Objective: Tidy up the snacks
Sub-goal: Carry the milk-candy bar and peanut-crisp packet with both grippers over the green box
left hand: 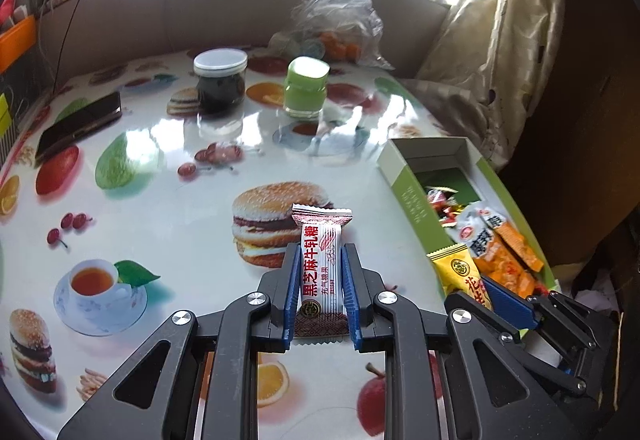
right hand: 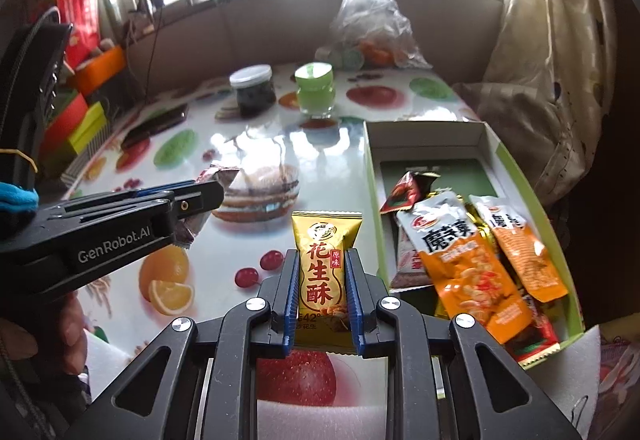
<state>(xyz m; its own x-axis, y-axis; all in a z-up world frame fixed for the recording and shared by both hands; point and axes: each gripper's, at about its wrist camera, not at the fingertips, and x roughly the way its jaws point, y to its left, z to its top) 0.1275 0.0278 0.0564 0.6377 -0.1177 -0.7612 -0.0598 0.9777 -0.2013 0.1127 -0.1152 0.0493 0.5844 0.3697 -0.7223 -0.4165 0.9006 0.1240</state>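
My left gripper (left hand: 321,250) is shut on a white and maroon candy bar (left hand: 321,272), held lengthwise above the printed tablecloth. My right gripper (right hand: 323,256) is shut on a yellow peanut crisp packet (right hand: 323,272), also clear of the table. In the left wrist view the right gripper (left hand: 486,294) shows at lower right with the yellow packet (left hand: 456,272) beside the green box (left hand: 416,208). In the right wrist view the left gripper (right hand: 200,196) reaches in from the left with its candy bar (right hand: 222,176). The open green box (right hand: 374,200) at right holds orange snack packs (right hand: 468,260) and several other wrapped sweets.
A dark jar with a white lid (left hand: 220,80), a green jar (left hand: 306,86) and a plastic bag of fruit (left hand: 336,16) stand at the table's far side. A dark phone (left hand: 80,124) lies at far left. A curtain (left hand: 500,40) hangs at right. Coloured boxes (right hand: 84,120) sit off the table's left.
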